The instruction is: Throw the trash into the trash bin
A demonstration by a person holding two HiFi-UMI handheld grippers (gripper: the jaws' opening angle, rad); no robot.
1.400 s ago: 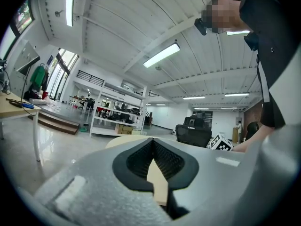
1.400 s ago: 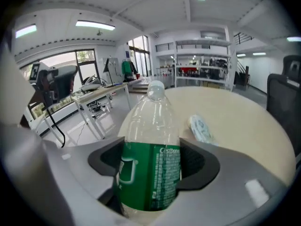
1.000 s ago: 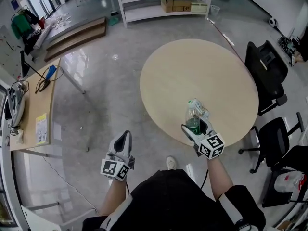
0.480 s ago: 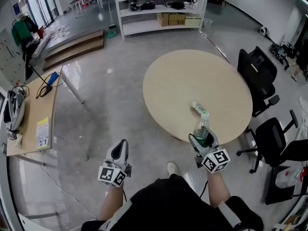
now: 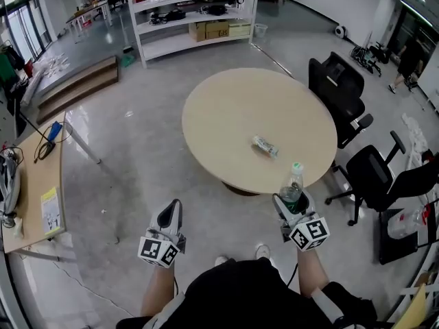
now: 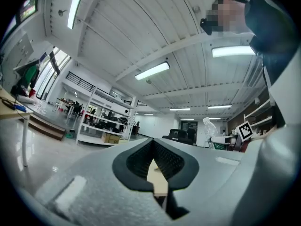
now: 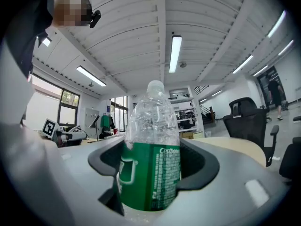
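My right gripper (image 5: 291, 208) pinches the upright plastic bottle (image 7: 150, 164) round its green label, near the surface's (image 5: 226, 108) edge. I judge it empty: light, thin-walled, crushable and slick, so a mid-body hold suits. My left gripper (image 5: 173, 212) is pressed together and holds nothing.

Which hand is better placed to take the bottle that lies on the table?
Probably left. The left tongs are shut and empty; the right tongs already grip an upright bottle. The lying bottle is nearer the right tongs, so the left must reach across.
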